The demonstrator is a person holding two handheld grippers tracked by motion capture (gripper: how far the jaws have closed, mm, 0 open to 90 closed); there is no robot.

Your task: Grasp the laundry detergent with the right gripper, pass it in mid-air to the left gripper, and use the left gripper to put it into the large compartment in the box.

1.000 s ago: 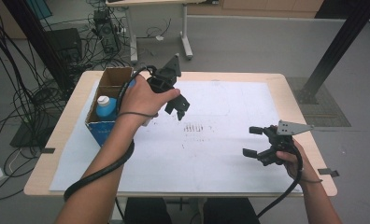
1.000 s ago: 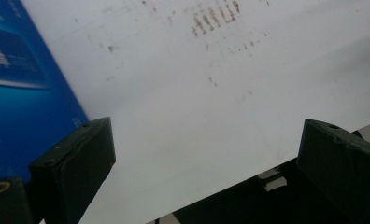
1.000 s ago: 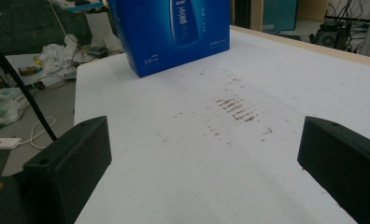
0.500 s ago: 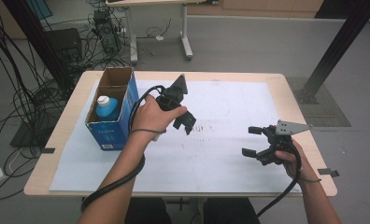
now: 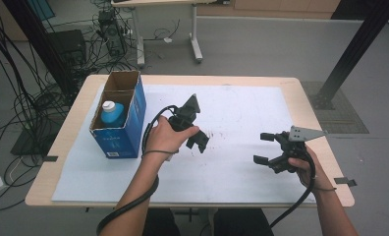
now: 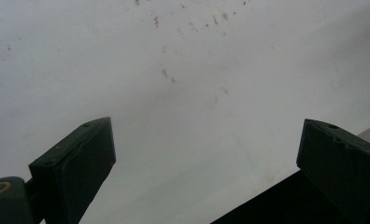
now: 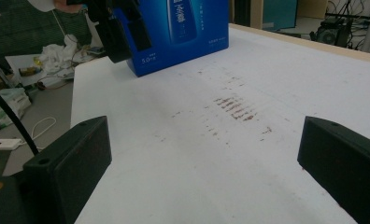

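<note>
**A:** High view, over a work table: the left gripper (image 5: 196, 141) hangs above the white sheet (image 5: 232, 172), just to the right of the blue carton (image 5: 119, 132). A second ago it stood close against the carton's open top; it has since drawn away toward the table's middle.

**B:** Carrying anything?

**A:** Nothing. In the left gripper view its jaws stand wide apart over bare, speckled sheet. The bottle (image 5: 113, 112), blue with a white cap, sits upright inside the carton, at the nearer end of its open top.

**B:** And the other hand?

**A:** The right gripper (image 5: 268, 147) rests near the table's right edge, where it was a second ago, jaws also spread wide and empty. Its own view looks across the stained sheet to the carton's printed face.

**B:** So what does the retreat mean?

**A:** Judging by this, the bottle has been lodged in the carton and let go. The open flaps may be the next concern.
</note>
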